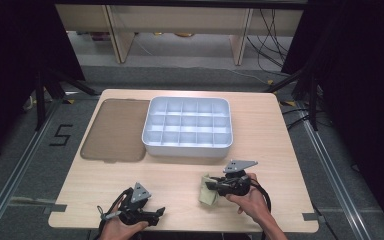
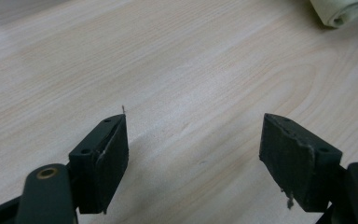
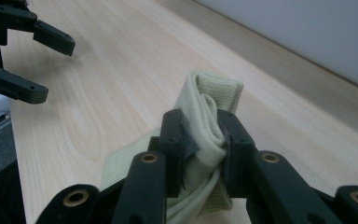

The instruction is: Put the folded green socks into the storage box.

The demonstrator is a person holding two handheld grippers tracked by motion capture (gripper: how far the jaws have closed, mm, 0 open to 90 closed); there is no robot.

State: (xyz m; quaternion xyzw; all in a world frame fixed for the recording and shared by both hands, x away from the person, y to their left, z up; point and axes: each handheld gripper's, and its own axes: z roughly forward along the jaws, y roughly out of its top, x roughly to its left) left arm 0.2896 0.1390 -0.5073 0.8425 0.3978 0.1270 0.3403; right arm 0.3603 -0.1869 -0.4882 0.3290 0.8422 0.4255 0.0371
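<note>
A folded pale yellow-green cloth [image 1: 207, 196] lies near the table's front edge, right of centre. My right gripper [image 1: 211, 186] is shut on it. In the right gripper view the black jaws [image 3: 204, 123] pinch the cloth's folded layers [image 3: 214, 91], and a loop of fabric stands up above them. My left gripper [image 1: 161, 211] is at the front left, pointing right towards the cloth. Its jaws are open [image 2: 193, 126] with only bare wood between them. A corner of the cloth [image 2: 340, 11] shows far off in that view. The left gripper [image 3: 56, 70] also shows open in the right gripper view.
A white tray [image 1: 187, 145] with several empty compartments stands at the table's middle back. A flat brown lid [image 1: 115, 130] lies to its left. The light wooden table [image 1: 180, 175] ends just in front of both hands.
</note>
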